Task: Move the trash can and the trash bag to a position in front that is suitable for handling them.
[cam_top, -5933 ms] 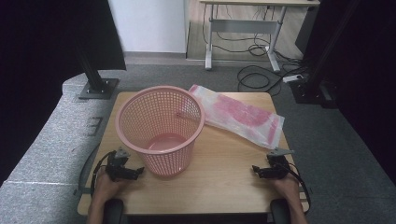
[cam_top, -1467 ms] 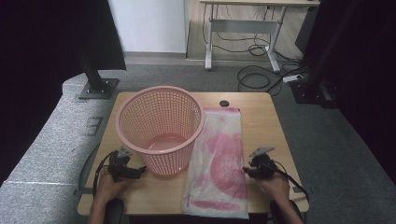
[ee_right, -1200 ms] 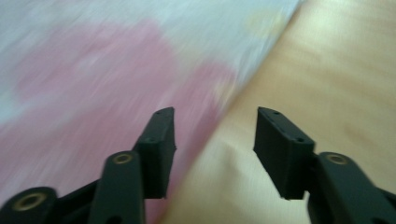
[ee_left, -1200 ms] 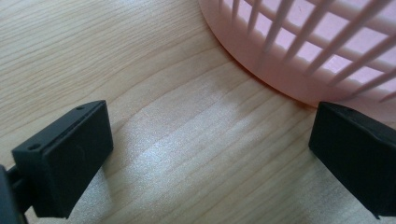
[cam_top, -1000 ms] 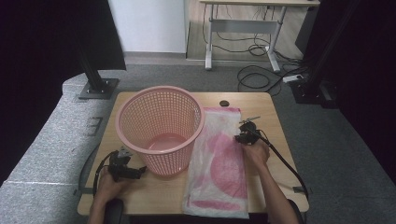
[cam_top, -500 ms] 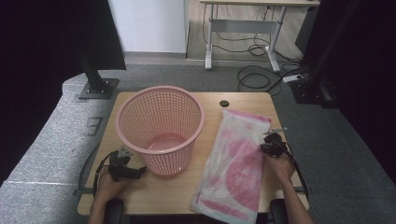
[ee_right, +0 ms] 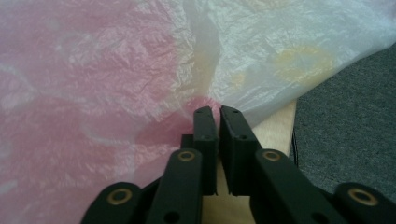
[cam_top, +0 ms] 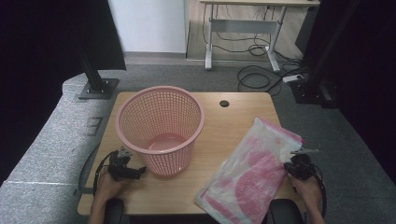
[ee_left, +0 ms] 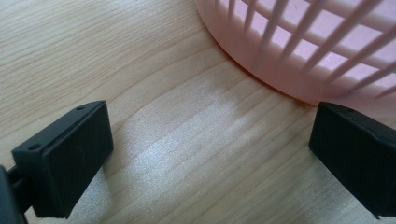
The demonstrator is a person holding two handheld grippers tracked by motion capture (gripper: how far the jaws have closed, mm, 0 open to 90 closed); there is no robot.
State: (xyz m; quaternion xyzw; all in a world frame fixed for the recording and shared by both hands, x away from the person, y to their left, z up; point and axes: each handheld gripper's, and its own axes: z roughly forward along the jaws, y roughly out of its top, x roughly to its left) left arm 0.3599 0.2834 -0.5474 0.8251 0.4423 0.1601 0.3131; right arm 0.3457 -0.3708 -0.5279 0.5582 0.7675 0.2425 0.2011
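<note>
The wooden table (cam_top: 233, 121) is carrying a pink mesh basket (cam_top: 159, 128) at ten o'clock and a pink-and-white plastic bag (cam_top: 250, 179) lying flat at five o'clock, overhanging the near edge. The right gripper (ee_right: 217, 114) is pinching the bag's edge between nearly closed jaws; pulling slowly should be keeping the thin film from tearing. The left gripper (ee_left: 210, 154) is resting wide open beside the basket's base.

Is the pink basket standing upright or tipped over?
Upright. The basket stands on its base on the table, open rim facing up, its bare pink bottom visible inside. Nothing lies in it.
</note>
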